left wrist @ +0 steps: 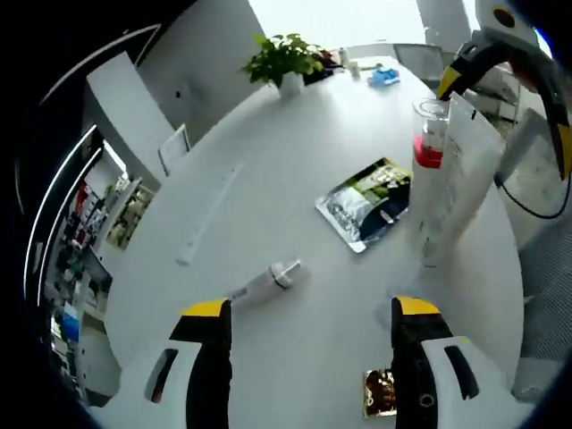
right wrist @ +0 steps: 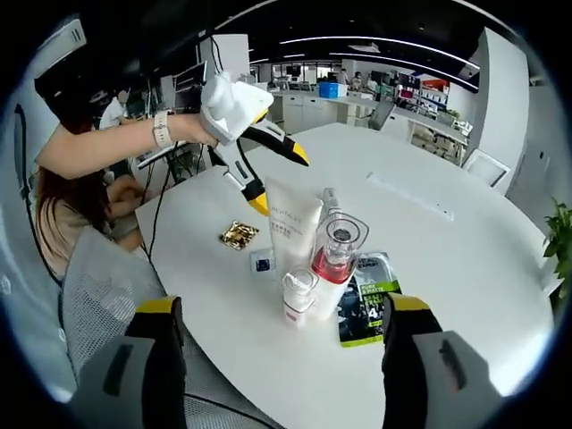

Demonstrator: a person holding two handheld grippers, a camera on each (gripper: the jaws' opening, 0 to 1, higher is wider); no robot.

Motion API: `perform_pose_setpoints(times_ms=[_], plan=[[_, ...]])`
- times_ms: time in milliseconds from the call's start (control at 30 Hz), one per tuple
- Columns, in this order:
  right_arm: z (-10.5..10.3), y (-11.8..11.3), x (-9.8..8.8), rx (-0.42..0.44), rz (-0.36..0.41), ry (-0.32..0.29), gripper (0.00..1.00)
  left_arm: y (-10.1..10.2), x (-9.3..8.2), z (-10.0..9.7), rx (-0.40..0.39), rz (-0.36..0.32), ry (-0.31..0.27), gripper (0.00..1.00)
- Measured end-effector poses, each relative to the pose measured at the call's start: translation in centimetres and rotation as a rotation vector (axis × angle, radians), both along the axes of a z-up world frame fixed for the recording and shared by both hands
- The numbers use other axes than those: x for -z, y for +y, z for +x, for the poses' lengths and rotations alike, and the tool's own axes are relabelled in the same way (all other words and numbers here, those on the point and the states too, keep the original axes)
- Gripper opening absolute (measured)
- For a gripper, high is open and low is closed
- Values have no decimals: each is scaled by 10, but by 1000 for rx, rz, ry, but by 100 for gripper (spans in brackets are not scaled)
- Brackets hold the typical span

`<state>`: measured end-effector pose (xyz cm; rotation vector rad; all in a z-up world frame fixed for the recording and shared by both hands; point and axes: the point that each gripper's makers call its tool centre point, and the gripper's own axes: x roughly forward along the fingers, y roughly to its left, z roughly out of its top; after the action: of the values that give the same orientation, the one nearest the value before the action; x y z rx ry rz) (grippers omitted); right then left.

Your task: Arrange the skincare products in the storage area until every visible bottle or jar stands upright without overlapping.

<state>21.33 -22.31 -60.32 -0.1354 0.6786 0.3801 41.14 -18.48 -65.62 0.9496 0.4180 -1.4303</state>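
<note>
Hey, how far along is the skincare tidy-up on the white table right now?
Partly done. The white tube, the red-collared bottle and the small jar already stand upright together on the table. Nothing is in hand: the left gripper hovers open above the tube, and the right gripper is open too. Left: a white pump bottle lies on its side and needs standing up.

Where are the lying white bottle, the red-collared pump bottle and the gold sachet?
lying white bottle [left wrist: 268, 282], left gripper view, mid-body.
red-collared pump bottle [right wrist: 335, 255], right gripper view, red collar.
gold sachet [right wrist: 239, 234], right gripper view, centre of foil.
</note>
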Motion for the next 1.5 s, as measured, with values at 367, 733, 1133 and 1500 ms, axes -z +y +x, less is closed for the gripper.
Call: perform_pose_setpoints(times_ms=[367, 733, 1133, 1500], plan=[[-2, 7, 5, -1, 36, 22, 89, -28, 17, 24, 157, 87, -91, 55], [-2, 3, 13, 11, 49, 40, 88, -46, 45, 31, 271, 191, -141, 53], [2, -12, 15, 28, 56, 47, 87, -68, 69, 39, 295, 228, -85, 46], [6, -18, 21, 48, 77, 53, 86, -73, 82, 35, 317, 272, -23, 35]])
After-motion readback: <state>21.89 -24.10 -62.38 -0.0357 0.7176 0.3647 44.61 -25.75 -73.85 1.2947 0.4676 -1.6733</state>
